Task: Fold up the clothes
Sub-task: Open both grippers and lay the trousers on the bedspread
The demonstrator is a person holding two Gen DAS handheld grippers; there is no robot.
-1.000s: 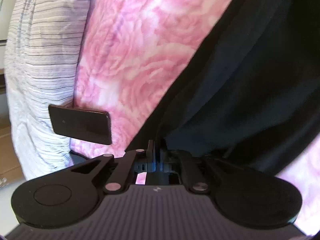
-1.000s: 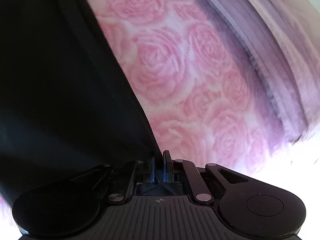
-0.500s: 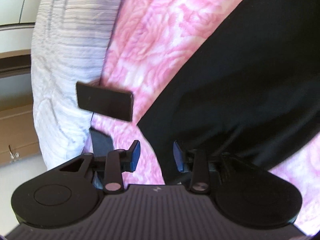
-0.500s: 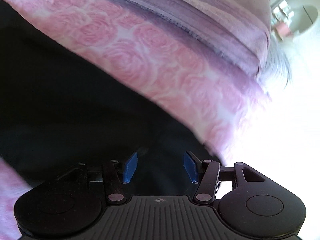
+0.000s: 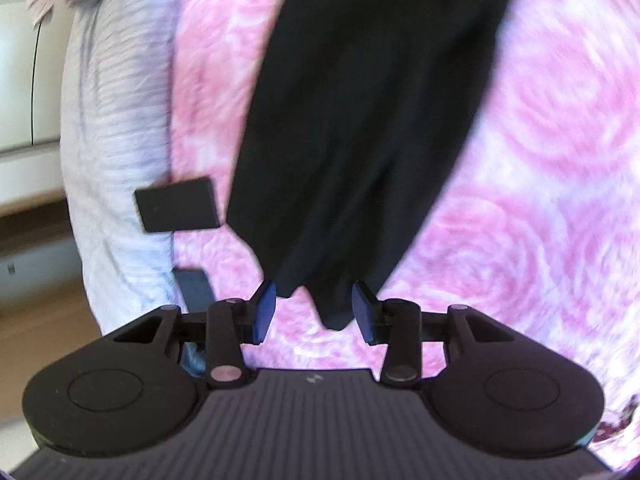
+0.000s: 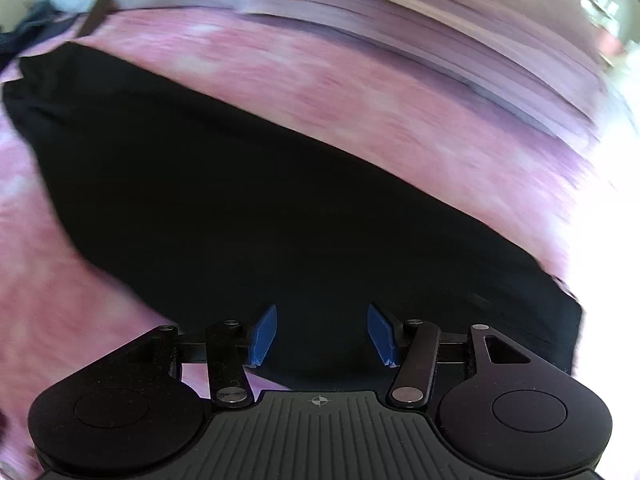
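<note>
**Inspector:** Left side first. What lies there?

**Assistant:** A striped pale quilt point(image 5: 116, 128) along the left edge of the bed, with a dark flat phone-like slab point(image 5: 178, 205) resting where it meets the pink rose bedspread point(image 5: 552, 184). Both sit clear of the garment, probably parked aside to leave folding room.

**Inspector:** The left tool?

**Assistant:** The left tool point(image 5: 314, 312) is released, blue pads spread, gripping nothing. A narrow tip of the black garment point(image 5: 360, 120) lies between the pads without being pinched.

**Inspector:** And the garment itself?

**Assistant:** It lies on the bedspread as one long dark band with fairly straight edges. That would suit a lengthwise fold, though the dark cloth hides any layers, so I cannot confirm it.

**Inspector:** Right side?

**Assistant:** The right tool point(image 6: 322, 334) is likewise released and empty, poised just over the garment's point(image 6: 260, 200) other end. This view is motion-blurred. Beyond it lies a purple striped cover point(image 6: 460, 48).

**Inspector:** Judgement?

**Assistant:** With one tool at each end, the band is bracketed; whether that means cloth just laid down or about to be taken up, I cannot settle.
</note>
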